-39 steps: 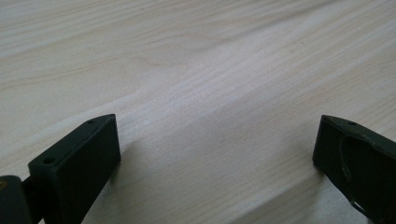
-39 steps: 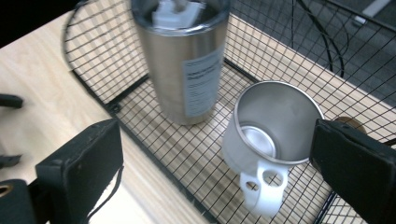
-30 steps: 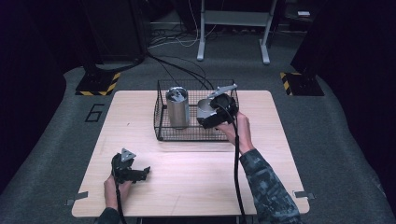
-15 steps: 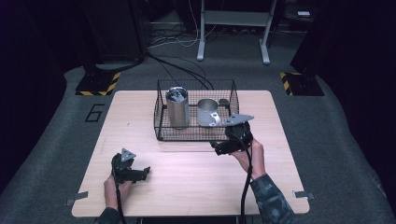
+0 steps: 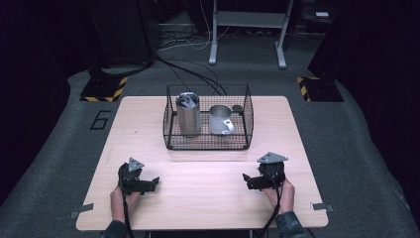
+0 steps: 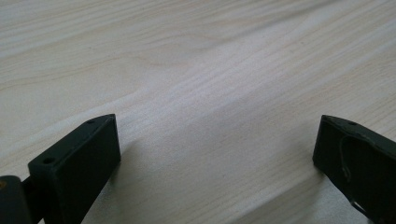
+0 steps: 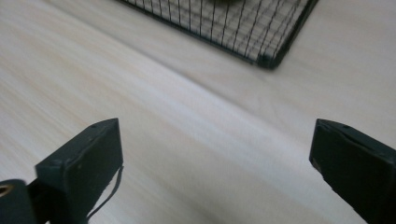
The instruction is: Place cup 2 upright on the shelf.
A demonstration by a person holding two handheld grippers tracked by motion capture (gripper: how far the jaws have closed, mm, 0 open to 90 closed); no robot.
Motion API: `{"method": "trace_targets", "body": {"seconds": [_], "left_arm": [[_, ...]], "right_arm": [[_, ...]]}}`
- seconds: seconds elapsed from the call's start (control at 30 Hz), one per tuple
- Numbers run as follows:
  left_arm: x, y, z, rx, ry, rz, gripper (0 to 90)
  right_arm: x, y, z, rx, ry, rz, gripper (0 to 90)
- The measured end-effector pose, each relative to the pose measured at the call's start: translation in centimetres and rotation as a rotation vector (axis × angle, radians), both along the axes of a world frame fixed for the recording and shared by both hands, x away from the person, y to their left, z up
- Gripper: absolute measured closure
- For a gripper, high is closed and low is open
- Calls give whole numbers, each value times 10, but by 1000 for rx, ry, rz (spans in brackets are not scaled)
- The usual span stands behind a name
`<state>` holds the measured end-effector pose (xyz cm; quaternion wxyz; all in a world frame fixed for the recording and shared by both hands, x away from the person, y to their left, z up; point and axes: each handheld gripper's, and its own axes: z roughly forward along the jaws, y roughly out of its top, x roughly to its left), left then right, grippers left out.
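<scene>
A black wire basket [image 5: 208,145] stands at the middle back of the light wooden table [image 5: 203,183]. Inside it a tall steel canister [image 5: 187,114] stands at the left and a steel mug [image 5: 220,119] with its handle toward me stands at the right. My left gripper [image 5: 152,184] rests low at the table's front left, open, with bare wood between its jaws. My right gripper [image 5: 246,181] is at the front right, open and holding nothing. In the right gripper view a corner of the basket [image 7: 266,58] lies ahead of the jaws.
The table's front edge is close behind both hands. Small metal brackets [image 5: 79,213] stick out at the front corners. Beyond the table lie cables, a grey stand [image 5: 247,29] and yellow-black striped floor plates [image 5: 105,89] on dark carpet.
My right gripper has let go of the mug inside the basket and drawn back to the table's front right. The left gripper has stayed put.
</scene>
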<state>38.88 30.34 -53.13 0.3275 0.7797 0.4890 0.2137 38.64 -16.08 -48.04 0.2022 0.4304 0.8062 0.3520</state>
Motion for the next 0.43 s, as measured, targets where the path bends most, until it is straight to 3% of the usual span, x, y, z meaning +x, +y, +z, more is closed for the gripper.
{"method": "trace_targets", "body": {"seconds": [0.13,0.23,0.37,0.43], "left_arm": [[0,0,0,1,-1,-1,5],[0,0,0,-1,1,-1,5],[0,0,0,0,0,0,5],[0,0,0,0,1,0,4]], "right_arm": [[-5,-14,-26,-17,42,-24,0],[-10,-21,-38,-18,42,-38,0],[-13,-28,-47,-11,73,-53,0],[-14,-30,-47,-8,58,-45,0]]}}
